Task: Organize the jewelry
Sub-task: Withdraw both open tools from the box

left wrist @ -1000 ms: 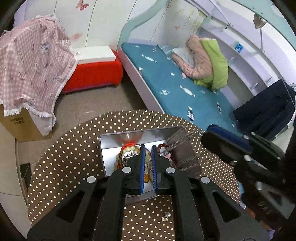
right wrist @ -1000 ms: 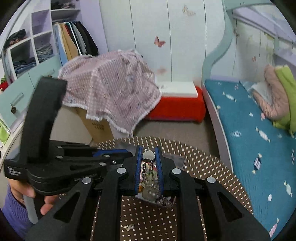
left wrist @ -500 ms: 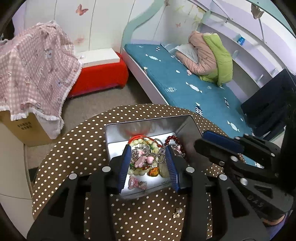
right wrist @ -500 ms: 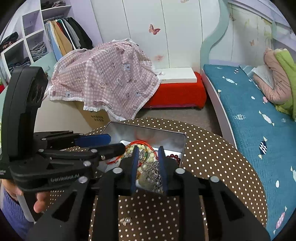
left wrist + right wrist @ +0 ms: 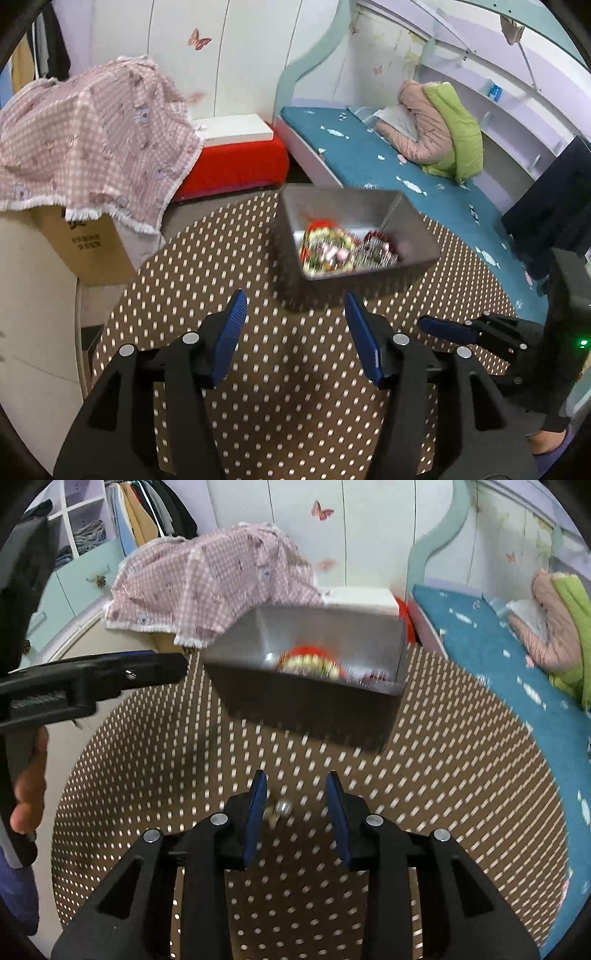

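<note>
A grey metal box (image 5: pixel 417 243) (image 5: pixel 314 709) stands on the round brown dotted table, with a blurred heap of bead bracelets and chains (image 5: pixel 343 253) (image 5: pixel 314 662) inside. My left gripper (image 5: pixel 295 314) sits back from the box over bare tablecloth, its jaws opening with nothing between them. My right gripper (image 5: pixel 295 790) is low over the table in front of the box, jaws opening. A small silver jewel (image 5: pixel 279 809) lies on the cloth between its fingers, close to the left pad, untouched by either.
The dotted table (image 5: pixel 303 387) (image 5: pixel 461 794) ends in a round edge all about. A bed (image 5: pixel 369 158) lies to the right, a red bench (image 5: pixel 229 166) and a pink checked cloth over a cardboard box (image 5: pixel 92 147) behind.
Both grippers pulled back out of the box and opened, letting go of the chains they held. The right one sank toward the small jewel on the cloth.
</note>
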### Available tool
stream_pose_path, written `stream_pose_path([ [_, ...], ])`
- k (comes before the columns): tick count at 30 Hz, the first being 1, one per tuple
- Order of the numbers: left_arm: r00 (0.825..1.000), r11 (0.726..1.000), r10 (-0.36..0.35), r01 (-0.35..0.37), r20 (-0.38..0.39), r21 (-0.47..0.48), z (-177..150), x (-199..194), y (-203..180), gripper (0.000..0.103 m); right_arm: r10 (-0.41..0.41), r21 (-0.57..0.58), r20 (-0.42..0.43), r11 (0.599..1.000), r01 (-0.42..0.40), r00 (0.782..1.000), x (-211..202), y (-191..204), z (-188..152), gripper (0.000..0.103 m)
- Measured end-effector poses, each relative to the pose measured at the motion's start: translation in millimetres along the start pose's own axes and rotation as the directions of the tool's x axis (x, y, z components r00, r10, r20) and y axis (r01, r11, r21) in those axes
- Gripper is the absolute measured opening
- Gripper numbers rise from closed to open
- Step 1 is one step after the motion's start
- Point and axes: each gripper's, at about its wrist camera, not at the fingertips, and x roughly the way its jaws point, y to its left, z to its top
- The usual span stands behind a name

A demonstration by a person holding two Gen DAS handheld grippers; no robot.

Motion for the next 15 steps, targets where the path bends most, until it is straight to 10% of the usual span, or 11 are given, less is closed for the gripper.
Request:
stream_pose_path([
  [9, 1.000, 1.000, -0.004, 0.003, -0.014, -0.015, -14.5, -1.5, 4.7, 0.057, -0.048, 0.002, 0.003, 0.999, 0.048, 0.999, 16.8, 11.9, -6.6, 0.039],
  [15, 1.000, 1.000, -0.007, 0.006, -0.004, -0.017, -9.2, -5.1, 2.7, 0.057, -0.136, -0.054, 0.021, 0.989, 0.137, 0.990, 20.0, 15.7, -7.2, 0.015],
])
